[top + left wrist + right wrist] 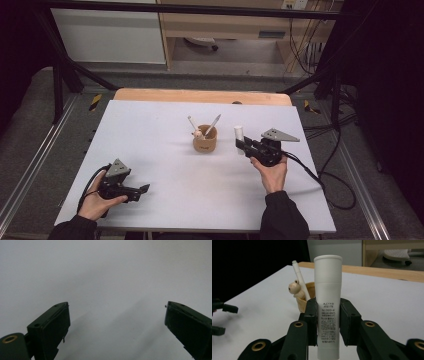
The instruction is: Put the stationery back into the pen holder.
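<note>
Tube (328, 307) upright between tool (328, 322) pads

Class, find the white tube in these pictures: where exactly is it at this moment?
The white tube stands upright, clamped in the right claw, just right of the wooden cup in the high view.

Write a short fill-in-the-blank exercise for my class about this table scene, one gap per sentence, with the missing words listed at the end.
1. The right claw is shut on an upright white plastic ____.
2. The round tan wooden cup stands to the ____ of the white plastic tube in the high view.
3. The left claw has nothing between its jaws, which stand ____.
4. A small animal figure sits at the cup's ____.

Missing words: tube; left; open; rim
</note>
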